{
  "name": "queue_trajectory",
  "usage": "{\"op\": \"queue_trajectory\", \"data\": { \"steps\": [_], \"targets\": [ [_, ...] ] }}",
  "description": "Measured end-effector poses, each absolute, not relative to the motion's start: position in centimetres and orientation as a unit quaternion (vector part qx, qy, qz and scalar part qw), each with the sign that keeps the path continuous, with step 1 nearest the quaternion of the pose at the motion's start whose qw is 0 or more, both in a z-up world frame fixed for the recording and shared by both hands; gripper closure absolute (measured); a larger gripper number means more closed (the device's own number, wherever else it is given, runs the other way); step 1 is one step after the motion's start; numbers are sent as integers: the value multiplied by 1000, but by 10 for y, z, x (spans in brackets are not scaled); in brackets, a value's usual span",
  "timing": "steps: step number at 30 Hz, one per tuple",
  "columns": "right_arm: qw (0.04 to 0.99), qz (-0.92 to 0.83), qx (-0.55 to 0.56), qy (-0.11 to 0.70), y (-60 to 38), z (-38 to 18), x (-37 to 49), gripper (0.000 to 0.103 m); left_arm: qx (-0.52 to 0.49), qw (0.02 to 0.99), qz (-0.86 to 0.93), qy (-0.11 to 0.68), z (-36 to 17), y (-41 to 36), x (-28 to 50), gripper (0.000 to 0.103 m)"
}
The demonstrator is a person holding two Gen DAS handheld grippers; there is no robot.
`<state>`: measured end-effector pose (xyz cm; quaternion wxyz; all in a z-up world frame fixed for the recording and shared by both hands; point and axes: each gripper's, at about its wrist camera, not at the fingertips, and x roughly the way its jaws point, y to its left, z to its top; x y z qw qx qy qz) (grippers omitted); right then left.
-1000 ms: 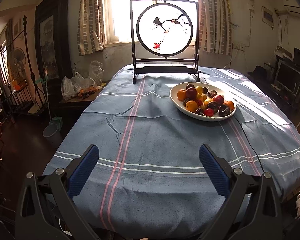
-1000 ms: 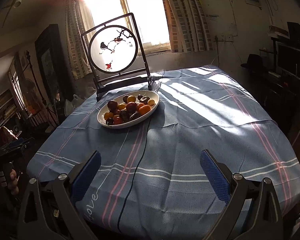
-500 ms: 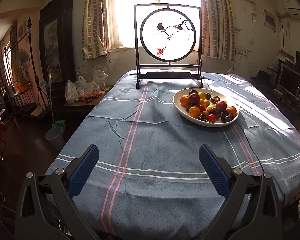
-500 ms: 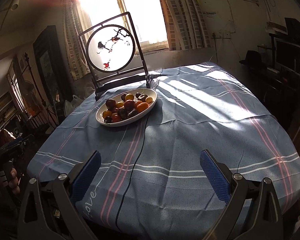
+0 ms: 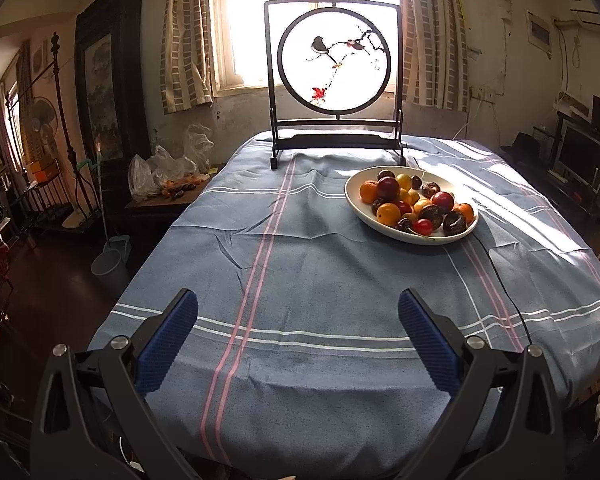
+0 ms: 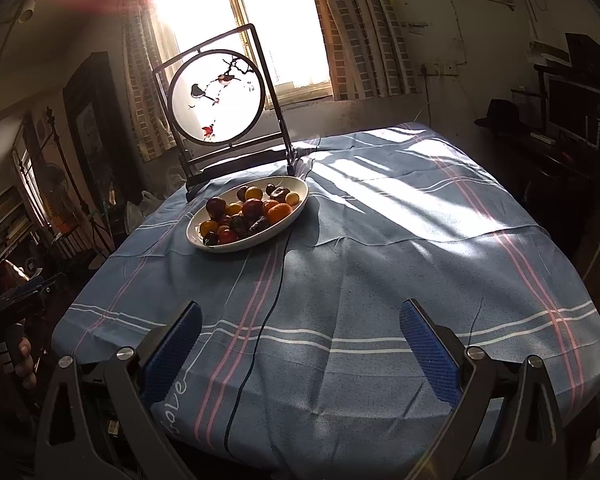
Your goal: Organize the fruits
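A white oval dish stands on the blue striped tablecloth, heaped with several fruits: oranges, dark red plums, small yellow and red ones. In the right wrist view an orange lies near the dish's right side. My left gripper hovers open over the table's near edge, well short of the dish, nothing between its blue pads. My right gripper is open too, empty, near the front edge with the dish far ahead to the left.
A framed round bird screen stands behind the dish by the window. A thin black cable runs from the dish toward the front edge. Plastic bags sit on a side table at left. A hand holds the other gripper's handle.
Both cameras have tilted up and drawn slightly nearer the table, so the dish and screen sit lower and larger in view. Both grippers stay open; the fruits have not moved.
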<state>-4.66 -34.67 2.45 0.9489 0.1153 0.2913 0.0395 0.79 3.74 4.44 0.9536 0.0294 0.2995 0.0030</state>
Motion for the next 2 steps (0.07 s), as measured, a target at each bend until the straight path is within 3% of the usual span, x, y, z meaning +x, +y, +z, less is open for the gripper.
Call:
{"op": "queue_trajectory", "data": {
  "steps": [2],
  "targets": [
    [949,40,115,292,-347,24,-47,3,31,954,4,299,45,38,8,5]
  ]
}}
